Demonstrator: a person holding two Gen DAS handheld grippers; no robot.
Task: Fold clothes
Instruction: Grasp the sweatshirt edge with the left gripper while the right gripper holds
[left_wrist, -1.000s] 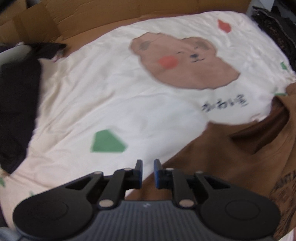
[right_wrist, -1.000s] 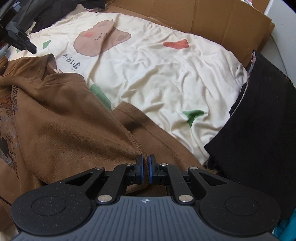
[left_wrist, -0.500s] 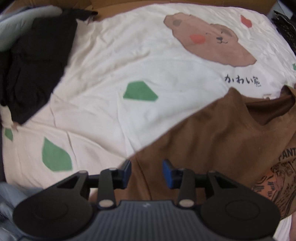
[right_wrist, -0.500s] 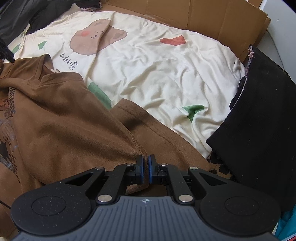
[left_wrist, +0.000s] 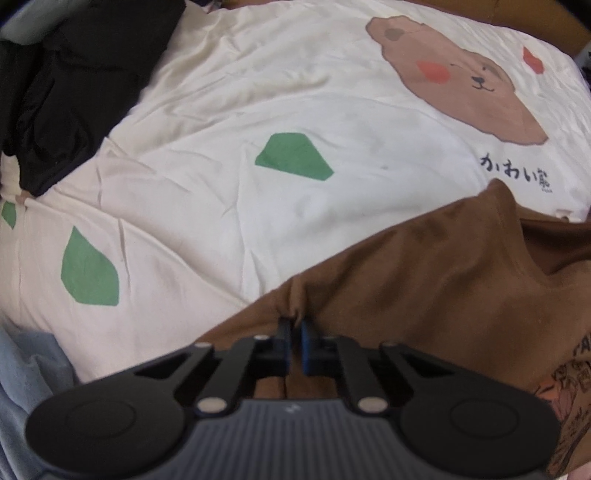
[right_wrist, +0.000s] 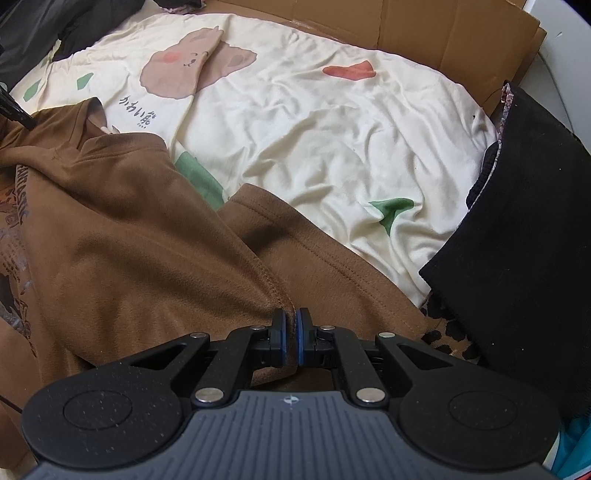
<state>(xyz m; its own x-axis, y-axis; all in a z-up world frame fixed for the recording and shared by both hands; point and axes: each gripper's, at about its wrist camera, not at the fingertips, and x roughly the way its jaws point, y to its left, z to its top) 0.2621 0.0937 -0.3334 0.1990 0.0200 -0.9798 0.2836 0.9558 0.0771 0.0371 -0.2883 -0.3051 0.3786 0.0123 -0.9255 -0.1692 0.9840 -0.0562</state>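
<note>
A brown sweatshirt with a printed graphic lies on a cream bear-print sheet. My left gripper points down at the sweatshirt's edge near the sheet. Its jaws are closing tight on a small pinched ridge of the brown fabric. In the right wrist view the same brown sweatshirt spreads to the left, one stitched cuff or hem folded over. My right gripper is shut on a stitched brown edge that shows between the blue pads.
Black clothing lies at the sheet's edge and, in the right wrist view, at the right. Cardboard lines the far side. Light blue fabric sits at the near left; a leopard-print piece peeks out under the black cloth.
My left gripper moved across the sheet onto the brown sweatshirt's edge, opened wide, then shut on a pinch of fabric. The right gripper kept still, holding its edge.
</note>
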